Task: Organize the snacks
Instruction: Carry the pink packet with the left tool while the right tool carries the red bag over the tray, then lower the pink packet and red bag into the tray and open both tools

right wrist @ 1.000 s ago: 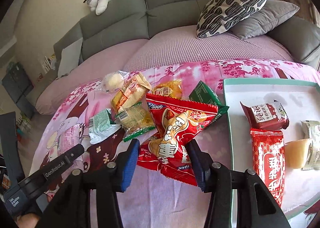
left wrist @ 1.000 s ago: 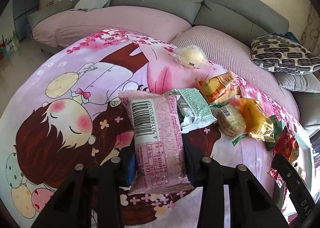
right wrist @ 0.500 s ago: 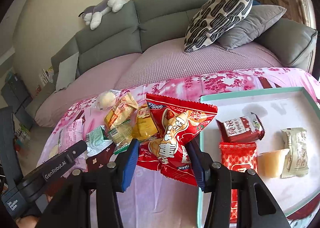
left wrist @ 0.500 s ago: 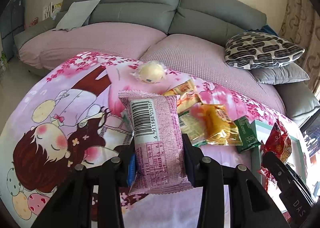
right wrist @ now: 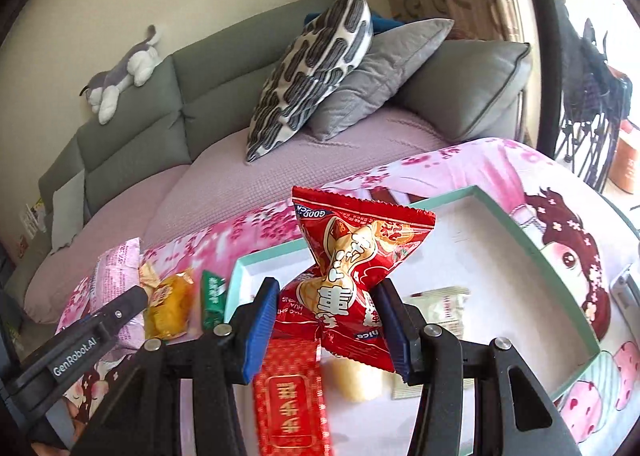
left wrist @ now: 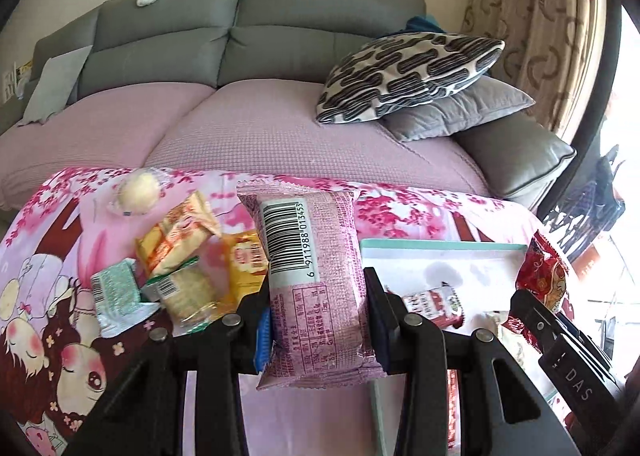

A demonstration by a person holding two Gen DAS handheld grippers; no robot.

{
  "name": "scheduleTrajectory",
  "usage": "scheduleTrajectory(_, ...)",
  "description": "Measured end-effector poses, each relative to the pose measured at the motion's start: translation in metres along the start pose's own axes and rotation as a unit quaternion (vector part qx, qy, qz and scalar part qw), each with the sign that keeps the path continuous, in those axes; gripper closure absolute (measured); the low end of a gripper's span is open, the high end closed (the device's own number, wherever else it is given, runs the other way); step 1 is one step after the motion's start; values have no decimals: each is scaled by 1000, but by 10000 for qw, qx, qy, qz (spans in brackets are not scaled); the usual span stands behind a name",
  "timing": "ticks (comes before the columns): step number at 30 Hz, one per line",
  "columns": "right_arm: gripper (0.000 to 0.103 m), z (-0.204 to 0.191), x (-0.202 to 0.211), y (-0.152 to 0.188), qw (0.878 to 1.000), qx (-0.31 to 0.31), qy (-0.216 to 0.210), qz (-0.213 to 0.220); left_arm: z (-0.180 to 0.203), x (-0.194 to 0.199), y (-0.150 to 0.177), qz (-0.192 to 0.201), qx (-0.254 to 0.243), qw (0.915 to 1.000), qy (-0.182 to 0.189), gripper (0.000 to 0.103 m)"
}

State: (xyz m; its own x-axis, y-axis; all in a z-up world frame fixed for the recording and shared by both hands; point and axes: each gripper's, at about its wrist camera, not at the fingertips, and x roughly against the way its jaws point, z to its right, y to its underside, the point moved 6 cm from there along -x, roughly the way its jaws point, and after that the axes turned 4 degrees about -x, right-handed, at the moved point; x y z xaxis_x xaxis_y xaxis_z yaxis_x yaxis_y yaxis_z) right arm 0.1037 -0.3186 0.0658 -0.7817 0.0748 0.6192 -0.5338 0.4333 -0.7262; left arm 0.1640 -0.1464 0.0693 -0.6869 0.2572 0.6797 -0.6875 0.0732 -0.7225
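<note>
My left gripper [left wrist: 316,320] is shut on a pink snack packet [left wrist: 316,276] with a barcode, held above the table by the left edge of the white tray [left wrist: 440,246]. My right gripper [right wrist: 326,330] is shut on a red peanut bag [right wrist: 352,276], held over the tray [right wrist: 532,252]. The tray holds a red packet [right wrist: 290,404], a yellow jelly cup [right wrist: 360,380] and a pale wrapped snack [right wrist: 440,304]. The red bag also shows at the right of the left wrist view [left wrist: 544,276].
Loose snacks lie on the pink cartoon tablecloth [left wrist: 60,284] left of the tray: a round bun [left wrist: 138,194], yellow packets [left wrist: 180,240], a green-white packet [left wrist: 116,292], a green packet [right wrist: 212,296]. A grey sofa with pillows [left wrist: 404,76] stands behind.
Both grippers have moved to the right with their packets. The right gripper now hangs over the tray, and the left has come up to the tray's left edge.
</note>
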Motion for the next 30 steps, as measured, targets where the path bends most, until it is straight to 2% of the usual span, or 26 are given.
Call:
scheduleTrajectory(8, 50, 60, 1, -14, 9978, -436, 495, 99, 63, -27, -6, -256, -408, 9975, 508, 62)
scheduleTrajectory(16, 50, 78, -11, -13, 9965, -476, 687, -18, 115, -52, -3, -557, -834, 9919, 785, 62)
scheduleTrajectory(23, 50, 83, -28, 1, 9955, -503, 700, -386, 134, -74, 4, -839, -932, 9883, 872, 62)
scheduleTrajectory(30, 50, 84, -34, 3, 9951, -527, 662, -517, 137, -90, 13, -1082, -899, 9862, 872, 61)
